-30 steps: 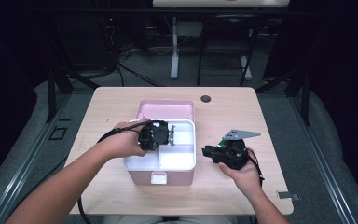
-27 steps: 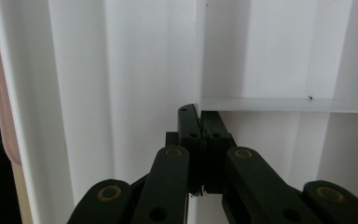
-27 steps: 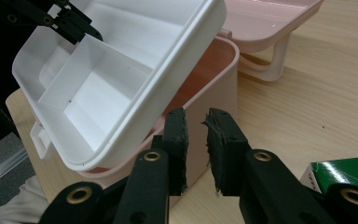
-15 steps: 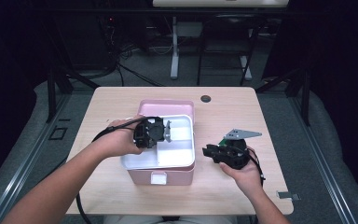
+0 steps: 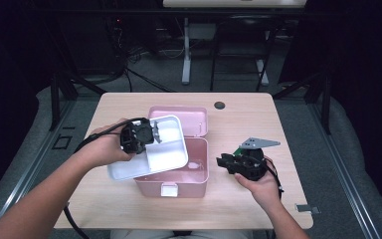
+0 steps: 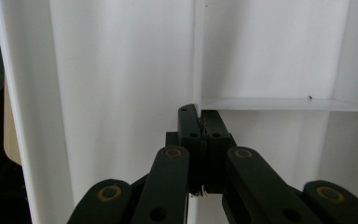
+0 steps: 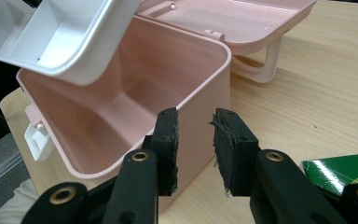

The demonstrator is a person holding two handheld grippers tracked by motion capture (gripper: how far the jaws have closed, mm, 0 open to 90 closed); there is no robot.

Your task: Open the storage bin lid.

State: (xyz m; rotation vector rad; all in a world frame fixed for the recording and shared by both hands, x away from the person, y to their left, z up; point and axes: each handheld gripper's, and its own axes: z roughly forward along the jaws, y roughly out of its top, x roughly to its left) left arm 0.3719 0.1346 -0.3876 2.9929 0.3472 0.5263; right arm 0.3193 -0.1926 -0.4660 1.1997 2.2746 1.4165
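Note:
A pink box (image 5: 199, 174) stands open in the middle of the table, its lid (image 5: 189, 119) folded back behind it. My left gripper (image 5: 151, 133) is shut on the divider of a white compartment tray (image 5: 164, 149), holding it tilted above the box's left half. In the left gripper view the jaws (image 6: 200, 135) pinch the thin divider of the tray (image 6: 121, 70). My right gripper (image 5: 222, 162) sits just right of the box. Its jaws (image 7: 193, 149) have just been opening and stand apart by the box's corner (image 7: 200, 107), pressing on nothing. The box's inside (image 7: 121, 107) looks bare.
A green packet (image 7: 345, 172) lies on the table by my right hand. A round cable hole (image 5: 220, 105) is at the table's far edge. The lid's handle (image 7: 265, 60) rests on the wood behind the box. Dark floor and stands surround the table.
My left gripper has lifted the white tray out of the box and carried it up and to the left, tilting it. The right hand has stayed where it was.

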